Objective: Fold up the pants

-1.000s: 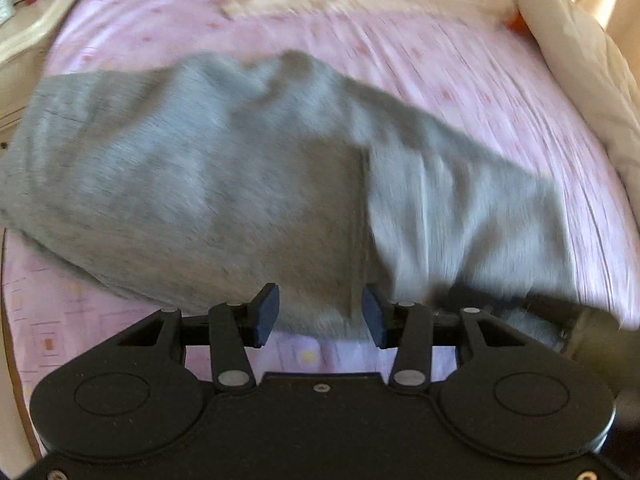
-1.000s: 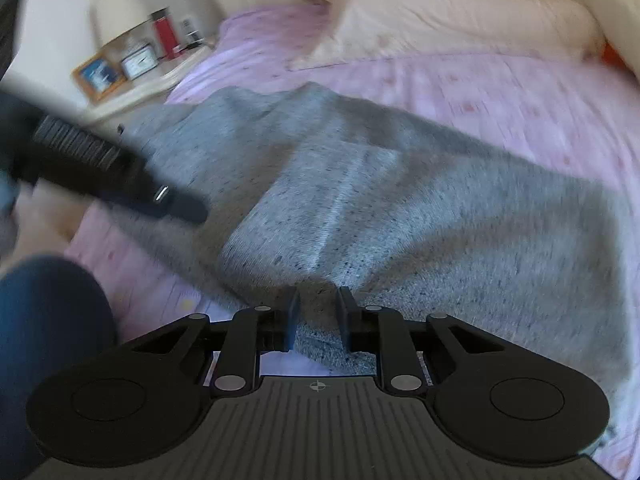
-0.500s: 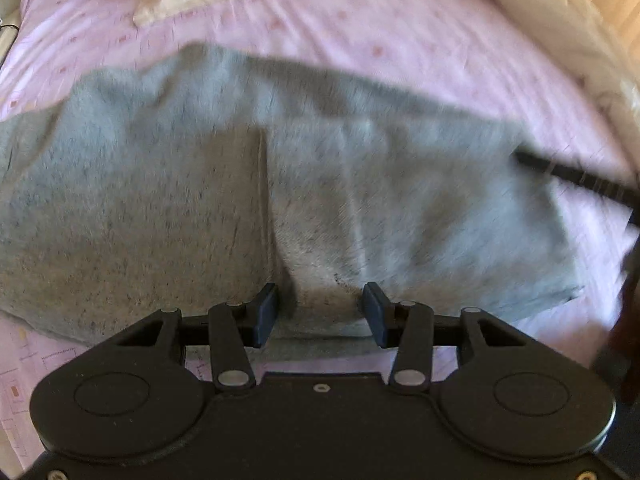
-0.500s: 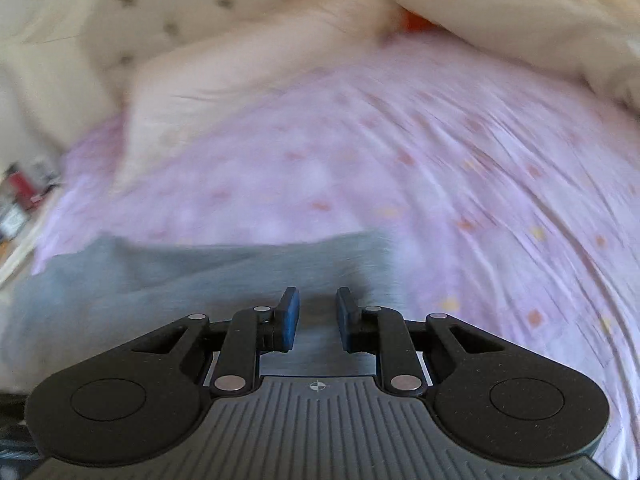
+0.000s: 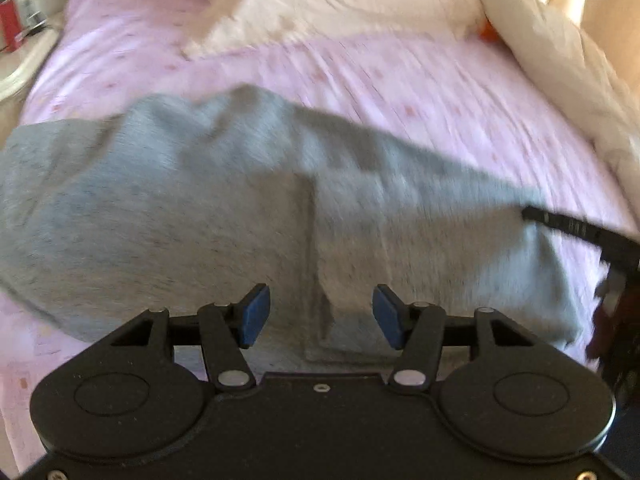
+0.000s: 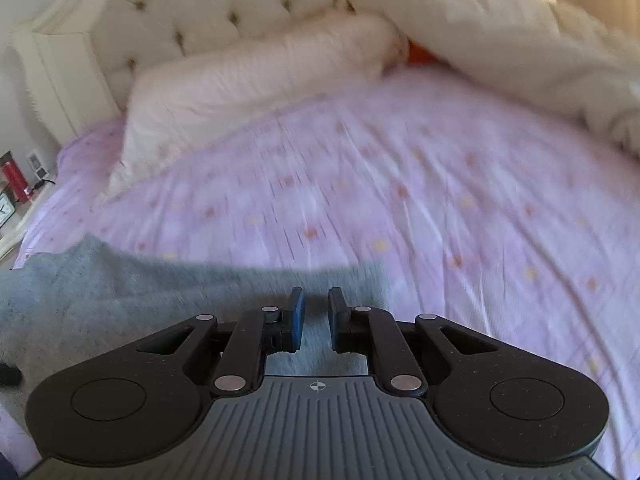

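Note:
Grey sweatpants (image 5: pixel 200 208) lie spread across the pink bed sheet (image 5: pixel 400 80), with a seam running toward me in the left wrist view. My left gripper (image 5: pixel 320 316) hovers over their near edge. Its jaws are opening, and the cloth lies below the blue pads, not pinched. My right gripper (image 6: pixel 317 316) is at the far right corner of the pants (image 6: pixel 120 292), its jaws nearly together on the cloth edge. One of its black fingers (image 5: pixel 568 226) shows at that corner in the left wrist view.
A cream pillow (image 6: pixel 240 80) lies against the tufted headboard (image 6: pixel 200 8). A bunched cream duvet (image 6: pixel 520 40) runs along the right side, with something orange (image 6: pixel 420 54) beside it. A nightstand (image 5: pixel 20 60) with a red bottle (image 5: pixel 8 20) stands at the left.
My right gripper has swung from the middle of the pants to their right corner and narrowed its jaws there. The left gripper's jaws have widened, and it has shifted slightly over the near edge.

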The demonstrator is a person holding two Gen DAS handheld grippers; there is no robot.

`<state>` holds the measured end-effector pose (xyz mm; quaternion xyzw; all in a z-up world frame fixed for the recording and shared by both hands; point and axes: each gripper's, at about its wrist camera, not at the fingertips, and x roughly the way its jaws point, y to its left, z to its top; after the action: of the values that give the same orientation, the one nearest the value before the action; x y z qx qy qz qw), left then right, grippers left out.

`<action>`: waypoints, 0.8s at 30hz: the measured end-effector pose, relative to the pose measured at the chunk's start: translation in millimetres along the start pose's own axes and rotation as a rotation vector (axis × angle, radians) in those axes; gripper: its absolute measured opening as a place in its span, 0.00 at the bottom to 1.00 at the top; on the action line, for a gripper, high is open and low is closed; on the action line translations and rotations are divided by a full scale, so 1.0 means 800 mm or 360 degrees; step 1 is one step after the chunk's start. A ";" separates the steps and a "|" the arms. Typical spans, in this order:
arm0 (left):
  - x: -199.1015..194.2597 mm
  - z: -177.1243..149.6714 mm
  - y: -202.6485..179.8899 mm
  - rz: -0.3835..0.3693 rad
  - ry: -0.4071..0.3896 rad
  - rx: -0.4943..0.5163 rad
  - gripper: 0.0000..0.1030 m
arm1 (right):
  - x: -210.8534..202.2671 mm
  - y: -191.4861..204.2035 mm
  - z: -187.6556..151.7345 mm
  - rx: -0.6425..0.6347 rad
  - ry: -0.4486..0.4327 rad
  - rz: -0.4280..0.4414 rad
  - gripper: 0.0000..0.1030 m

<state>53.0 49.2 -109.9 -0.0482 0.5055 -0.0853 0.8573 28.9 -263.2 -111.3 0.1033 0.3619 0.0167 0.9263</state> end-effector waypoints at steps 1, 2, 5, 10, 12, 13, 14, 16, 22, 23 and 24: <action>-0.007 0.003 0.008 0.0002 -0.0019 -0.0045 0.59 | -0.003 0.002 0.004 -0.0011 -0.0043 0.0022 0.12; -0.014 0.008 0.017 0.0012 -0.0037 -0.0087 0.59 | -0.007 0.003 0.005 -0.0011 -0.0079 0.0054 0.12; -0.024 0.029 0.051 0.0061 -0.0074 -0.0201 0.59 | -0.010 0.008 0.011 -0.0026 -0.0146 0.0127 0.12; -0.035 0.054 0.129 0.0184 -0.0107 -0.0417 0.59 | -0.004 0.022 0.012 -0.0103 -0.0160 0.0207 0.13; -0.037 0.055 0.167 0.0208 -0.0096 -0.0534 0.60 | 0.001 0.029 0.011 -0.0141 -0.0152 0.0222 0.13; -0.038 0.051 0.183 0.0214 -0.0083 -0.0592 0.60 | 0.001 0.033 0.010 -0.0159 -0.0148 0.0229 0.13; -0.038 0.047 0.201 0.0211 -0.0071 -0.0653 0.60 | -0.001 0.035 0.007 -0.0179 -0.0146 0.0235 0.13; -0.036 0.035 0.235 0.0187 -0.0051 -0.0782 0.60 | -0.001 0.042 0.002 -0.0225 -0.0143 0.0241 0.13; -0.016 -0.008 0.298 0.0086 0.0003 -0.1025 0.60 | 0.000 0.059 -0.008 -0.0312 -0.0144 0.0260 0.13; -0.011 -0.012 0.303 0.0061 0.0005 -0.1047 0.60 | 0.000 0.061 -0.009 -0.0326 -0.0150 0.0259 0.13; -0.003 -0.014 0.308 0.0026 0.0004 -0.1072 0.60 | -0.001 0.063 -0.010 -0.0339 -0.0156 0.0255 0.13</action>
<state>65.7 291.3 -154.7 -0.3246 0.5067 0.0933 0.7932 25.4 -212.5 -106.5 0.0335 0.3029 0.1238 0.9444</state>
